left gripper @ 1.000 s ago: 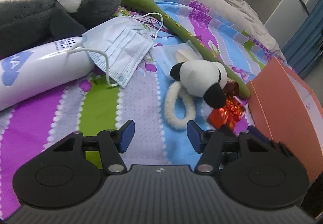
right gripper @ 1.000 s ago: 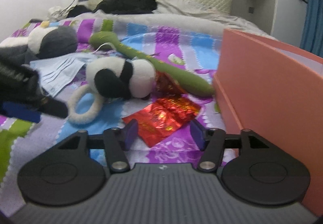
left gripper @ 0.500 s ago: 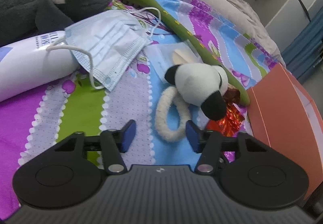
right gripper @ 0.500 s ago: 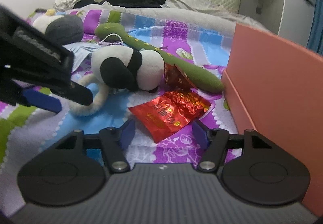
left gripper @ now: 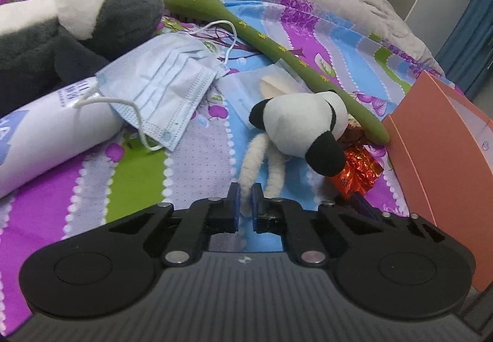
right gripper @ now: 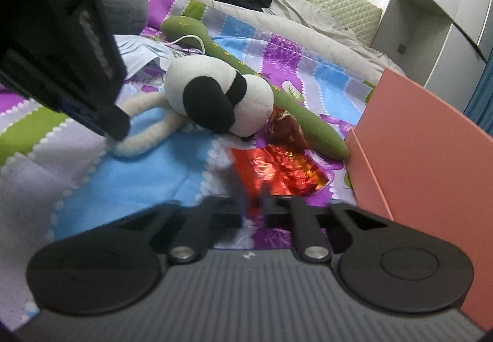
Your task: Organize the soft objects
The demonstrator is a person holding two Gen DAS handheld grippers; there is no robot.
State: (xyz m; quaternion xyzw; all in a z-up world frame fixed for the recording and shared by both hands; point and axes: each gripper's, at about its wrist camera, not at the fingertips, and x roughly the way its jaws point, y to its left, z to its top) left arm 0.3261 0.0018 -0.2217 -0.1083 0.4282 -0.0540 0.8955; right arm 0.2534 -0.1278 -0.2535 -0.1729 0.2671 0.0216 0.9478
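Left gripper: my jaws have just been closing and now pinch the cream loop of the small panda toy between the blue pads. A second ago they stood wide over bare bedspread, short of the loop; now the cord runs straight up between them. From the right wrist view the same fingers sit on the loop's near end, so the grip looks real.

Right gripper: jaws have also just been closing, down to almost together, at the near edge of the red foil wrapper. The view is blurred there. I judge the foil edge is caught between the pads, but it is thin and I cannot be certain it has not slipped out.

Outward: the panda's head lies on the striped bedspread, touching the long green plush, whose tail end reaches the orange box at my right. The foil lies beside the box wall, partly under the panda's head. Farther off: a blue face mask draped over a white bottle, and a large grey-and-white plush behind them.

Meaning for the task: both approaches are over, both picks made. Next I judge a lift, then a carry toward the box. Risk: the loop may stretch and let the head swing.
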